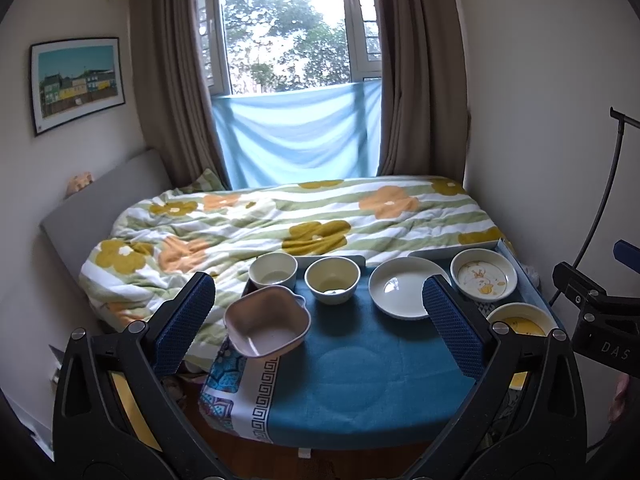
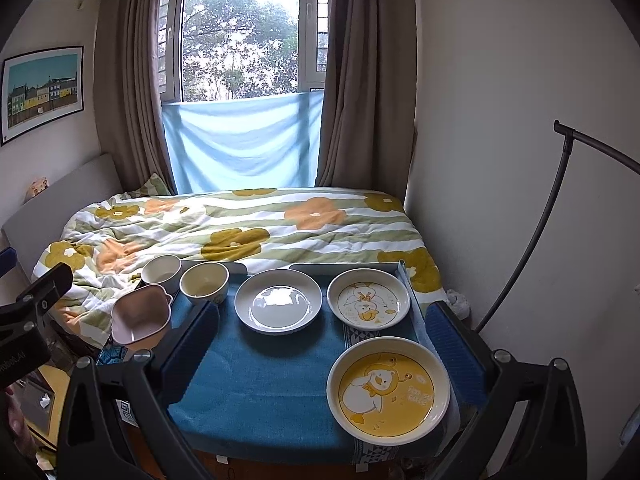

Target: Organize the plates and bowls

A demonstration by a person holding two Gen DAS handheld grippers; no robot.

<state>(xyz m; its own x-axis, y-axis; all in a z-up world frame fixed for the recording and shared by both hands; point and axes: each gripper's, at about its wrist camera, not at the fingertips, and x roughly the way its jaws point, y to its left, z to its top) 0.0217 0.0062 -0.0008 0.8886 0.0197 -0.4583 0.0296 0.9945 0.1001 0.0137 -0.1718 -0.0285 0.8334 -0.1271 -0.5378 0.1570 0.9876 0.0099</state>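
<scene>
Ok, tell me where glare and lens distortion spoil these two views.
Left wrist view: the window is blown out, backlighting the room; the curtains bow with fisheye curvature; a bright glint sits on the plain plate. Right wrist view: window light glares across the plain plate's centre, and black vignette fills the corners.

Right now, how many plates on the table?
3. Plain white plate mid-table; white duck plate at the far right; yellow duck plate at the near right. None stacked or hidden that I can see.

Home bedroom: bed with floral quilt [image 1: 280, 220], curtained window [image 1: 288, 32], framed picture [image 1: 76, 84].
</scene>
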